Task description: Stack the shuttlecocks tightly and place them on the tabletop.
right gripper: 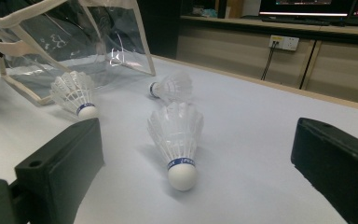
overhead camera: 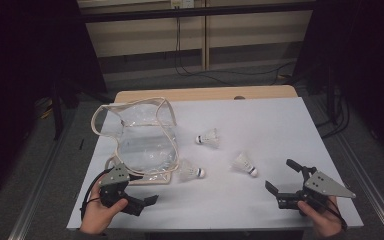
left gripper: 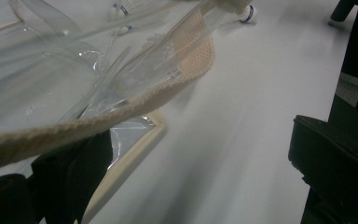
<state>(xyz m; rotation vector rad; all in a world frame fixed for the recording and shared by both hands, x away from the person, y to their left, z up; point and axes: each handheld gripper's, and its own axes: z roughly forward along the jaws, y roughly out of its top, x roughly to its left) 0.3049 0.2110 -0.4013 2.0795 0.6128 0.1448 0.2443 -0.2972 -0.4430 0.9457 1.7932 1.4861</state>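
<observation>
A clear plastic bag [overhead camera: 142,140] with beige trim lies on the left of the white table [overhead camera: 260,125]. Three white shuttlecocks lie on the table: one beside the bag [overhead camera: 191,171], one farther back [overhead camera: 208,138], one to the right [overhead camera: 244,164]. My left gripper [overhead camera: 141,189] is open at the bag's near corner. In the left gripper view the beige trim [left gripper: 98,119] crosses over the left jaw, and the gripper [left gripper: 198,144] holds nothing. My right gripper [overhead camera: 282,176] is open and points at the right shuttlecock [right gripper: 177,140], which lies just ahead of the spread jaws [right gripper: 198,154].
The table's wooden far edge [overhead camera: 205,93] borders a floor with cables. Bare white tabletop lies between the two grippers and at the far right. In the right gripper view the bag [right gripper: 74,42] stands behind the other two shuttlecocks [right gripper: 74,95] [right gripper: 172,86].
</observation>
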